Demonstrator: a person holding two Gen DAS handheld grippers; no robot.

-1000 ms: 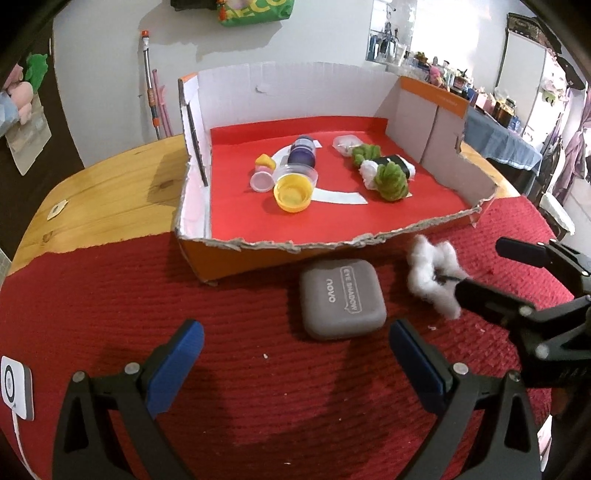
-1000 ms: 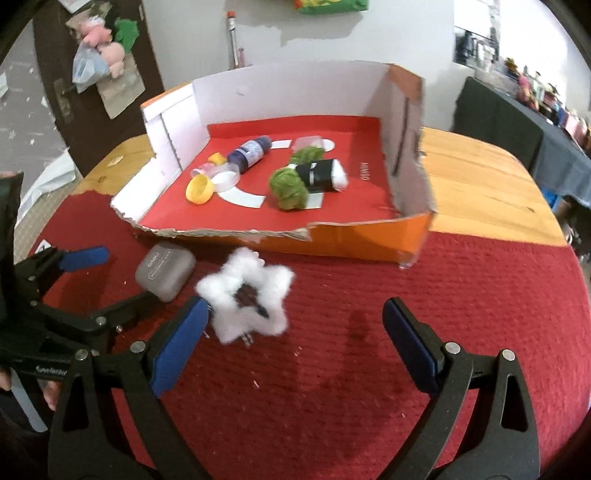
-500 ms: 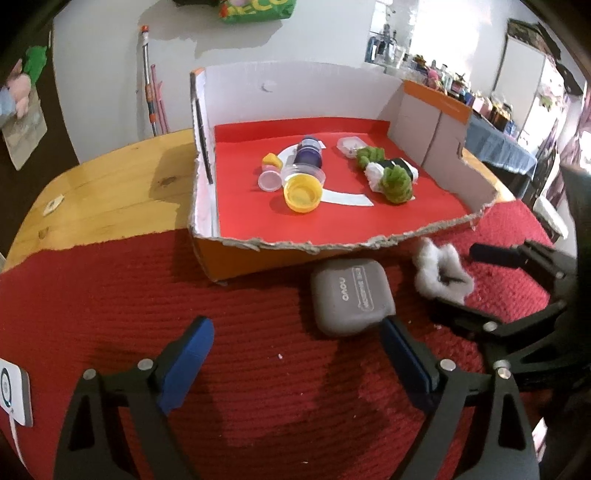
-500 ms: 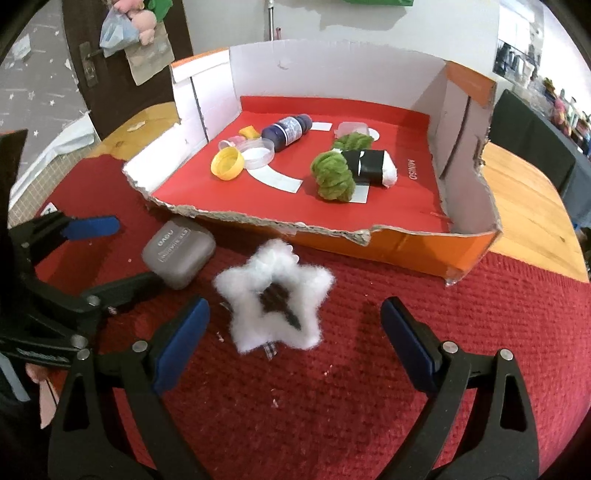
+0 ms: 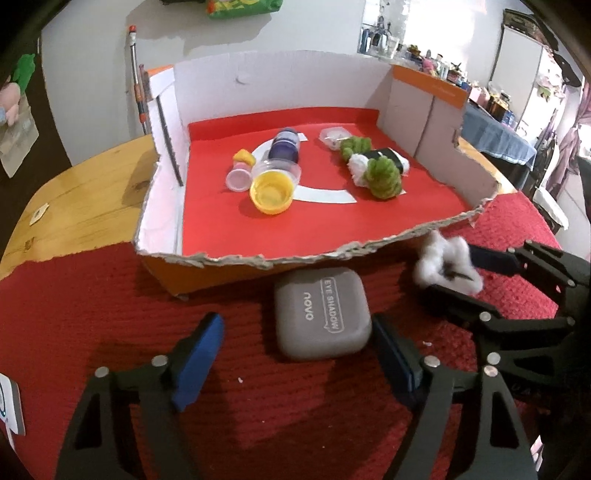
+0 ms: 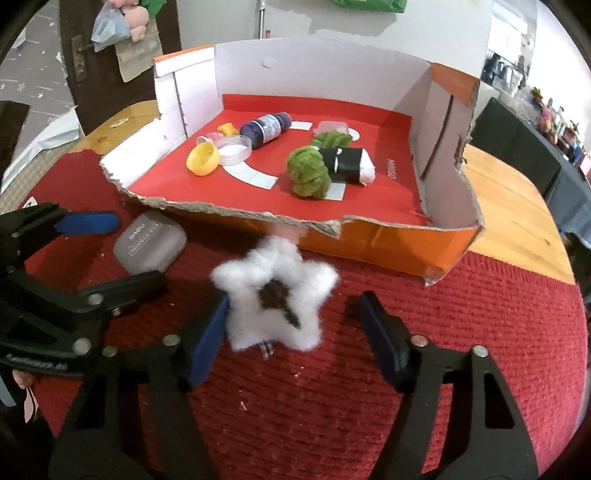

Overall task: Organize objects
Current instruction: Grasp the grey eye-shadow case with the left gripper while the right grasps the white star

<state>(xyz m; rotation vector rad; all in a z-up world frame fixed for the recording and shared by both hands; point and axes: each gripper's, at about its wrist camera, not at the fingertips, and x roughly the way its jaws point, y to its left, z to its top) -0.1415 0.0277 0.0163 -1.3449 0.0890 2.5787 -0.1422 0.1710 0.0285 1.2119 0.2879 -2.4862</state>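
Claws: left claw (image 5: 295, 354) spread wide, bracketing the grey eye-shadow case (image 5: 322, 314); right claw (image 6: 293, 332) spread wide around the white fluffy star (image 6: 275, 295), nothing clenched.
Cloth: red mat (image 6: 461, 332) on the desk carries case and star, case at the star's 10 o'clock.
Box: torn cardboard box (image 6: 369, 243) at 12 o'clock holds yellow lid (image 6: 202, 158), blue bottle (image 6: 266, 125), green pompom (image 6: 308, 171).

- We see daylight flooding in from a bright window (image 5: 388, 33) at upper right of the left wrist view, blown out to white.
- We note soft shadows under the cardboard box (image 5: 221, 275) and grey case (image 5: 321, 314).
- Both views bend strongly at the edges, with dark vignetted corners.
- The white fluffy star (image 6: 275, 291) looks blurred at its top tip; the picture is slightly soft overall.
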